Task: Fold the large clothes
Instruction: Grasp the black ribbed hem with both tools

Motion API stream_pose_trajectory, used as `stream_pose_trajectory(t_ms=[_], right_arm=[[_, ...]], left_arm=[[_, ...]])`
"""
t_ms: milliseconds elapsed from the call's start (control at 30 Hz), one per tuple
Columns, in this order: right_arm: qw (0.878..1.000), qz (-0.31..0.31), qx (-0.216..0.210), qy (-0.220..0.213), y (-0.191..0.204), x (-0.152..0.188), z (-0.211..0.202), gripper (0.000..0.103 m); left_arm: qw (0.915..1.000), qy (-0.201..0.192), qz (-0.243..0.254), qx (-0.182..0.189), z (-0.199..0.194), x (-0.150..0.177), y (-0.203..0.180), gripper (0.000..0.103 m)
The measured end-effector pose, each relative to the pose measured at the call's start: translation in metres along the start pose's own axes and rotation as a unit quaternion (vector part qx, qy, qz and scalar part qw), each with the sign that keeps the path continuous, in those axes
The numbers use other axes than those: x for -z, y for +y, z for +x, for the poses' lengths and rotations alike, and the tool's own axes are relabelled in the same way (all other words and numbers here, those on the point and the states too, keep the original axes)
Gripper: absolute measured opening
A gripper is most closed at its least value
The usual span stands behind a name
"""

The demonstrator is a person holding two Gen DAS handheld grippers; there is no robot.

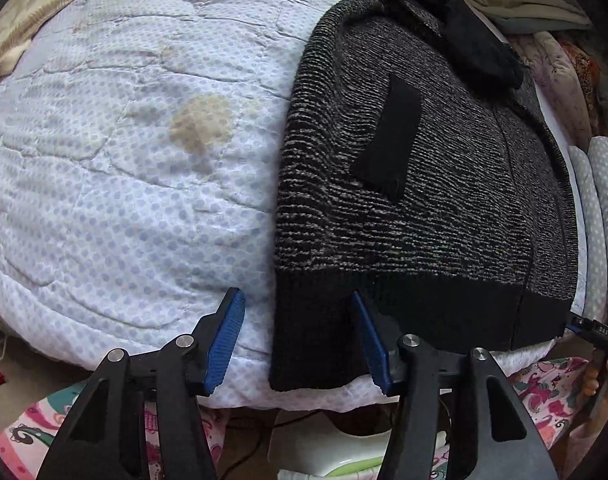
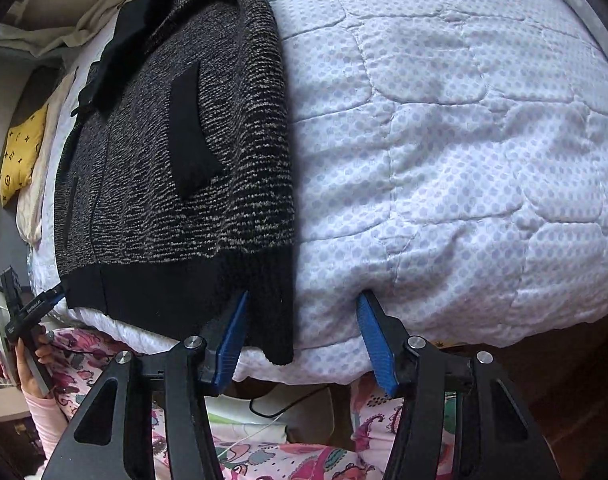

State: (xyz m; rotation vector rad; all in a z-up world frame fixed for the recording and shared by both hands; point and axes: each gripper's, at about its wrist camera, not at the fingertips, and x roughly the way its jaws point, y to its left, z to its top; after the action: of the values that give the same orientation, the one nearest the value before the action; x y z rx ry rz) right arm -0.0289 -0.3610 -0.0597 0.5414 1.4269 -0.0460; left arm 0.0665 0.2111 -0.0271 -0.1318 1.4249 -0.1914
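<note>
1. Ahead of both my grippers spreads the quilted bed cover [image 1: 116, 168], pale with blue dots, carrying everything else.
2. On it lies the knit jacket [image 1: 423, 208], flat and apparently already narrowed by a fold. Its long axis runs straight away from my tools, black collar [image 1: 479, 40] at the far end, black hem band [image 1: 443, 312] nearest me and drooping over the bed's edge.
3. My left gripper [image 1: 298, 334] is spread wide and grips nothing. Its jaws straddle the hem's left corner, one on bare quilt, the other up against the band.
4. My right gripper [image 2: 302, 334] mirrors that at the hem's right corner, equally wide and empty.
5. To do this step well, I judge I should push both tools forward evenly until each corner sits deep between the jaws, then pinch every layer and leave the quilt out. Lifting both corners together and carrying them toward the collar should halve the length squarely.
6. The black pocket flap [image 1: 387, 140] lies midway, a handy crease marker.
</note>
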Motion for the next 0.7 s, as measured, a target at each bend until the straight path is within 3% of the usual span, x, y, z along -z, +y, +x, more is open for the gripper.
stream_pose_trajectory(t_ms=[367,433,467,533,600,700], right_arm=[[0.998,-0.004,-0.06,0.001,0.006,0.004,0.003,0.054],[0.998,-0.004,-0.07,0.007,0.009,0.004,0.008,0.047],[0.997,-0.007,-0.079,0.012,0.011,0.004,0.009,0.039],[0.996,-0.013,-0.082,0.015,0.013,0.005,0.012,0.033],[0.996,-0.016,-0.082,0.017,0.015,0.005,0.013,0.025],[0.996,-0.019,-0.089,0.019,0.016,0.006,0.013,0.013]], left_arm=[[0.9996,-0.015,0.015,0.016,0.009,-0.009,-0.006,0.065],[0.9995,-0.016,0.019,0.02,0.009,-0.01,-0.007,0.063],[0.9993,-0.017,0.022,0.024,0.009,-0.01,-0.008,0.061],[0.9989,-0.011,0.024,0.04,0.011,-0.011,-0.01,0.039],[0.9983,-0.004,0.022,0.054,0.014,-0.012,-0.01,0.027],[0.9982,-0.004,0.031,0.051,0.016,-0.007,-0.017,0.021]])
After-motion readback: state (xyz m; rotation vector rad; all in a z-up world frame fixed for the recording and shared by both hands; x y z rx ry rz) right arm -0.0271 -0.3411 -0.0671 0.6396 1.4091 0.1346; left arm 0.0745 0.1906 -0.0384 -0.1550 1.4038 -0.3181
